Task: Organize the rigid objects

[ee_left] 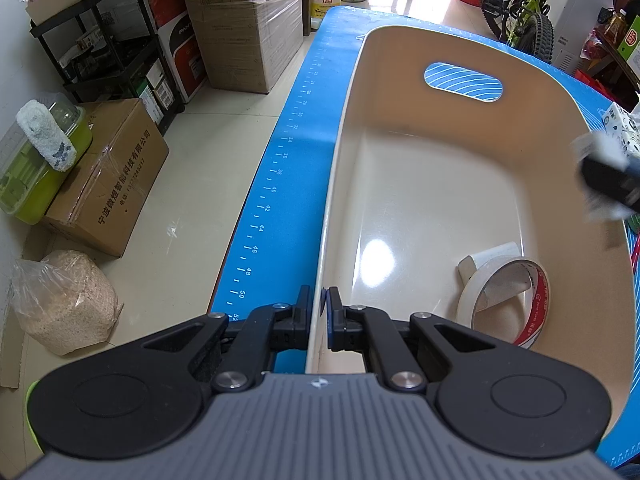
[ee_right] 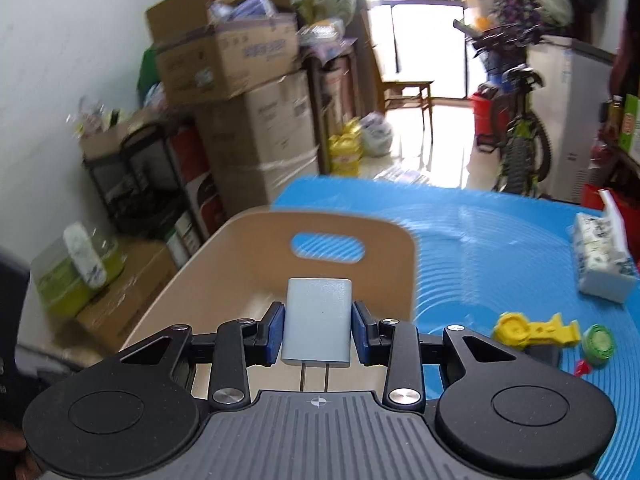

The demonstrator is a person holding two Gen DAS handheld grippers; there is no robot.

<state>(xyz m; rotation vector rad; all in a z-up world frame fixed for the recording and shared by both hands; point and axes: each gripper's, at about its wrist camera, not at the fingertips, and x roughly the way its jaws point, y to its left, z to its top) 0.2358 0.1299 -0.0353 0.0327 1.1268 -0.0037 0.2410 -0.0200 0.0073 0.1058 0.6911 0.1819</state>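
Note:
A cream plastic bin [ee_left: 400, 52] with a handle slot stands on the blue mat [ee_left: 304, 120]. My left gripper [ee_left: 319, 314] is shut on the bin's near left rim. A roll of white tape [ee_left: 506, 300] and a small white piece lie inside the bin. My right gripper [ee_right: 318, 322] is shut on a white charger plug [ee_right: 318, 320], prongs toward the camera, held above the bin [ee_right: 256, 240]. It shows blurred at the right edge of the left wrist view [ee_left: 608, 176].
On the mat to the right lie a yellow plastic piece [ee_right: 534, 330], a green round cap [ee_right: 599, 342], a small red piece [ee_right: 583, 368] and a tissue pack [ee_right: 600, 256]. Boxes, a black shelf and a bicycle stand beyond the table.

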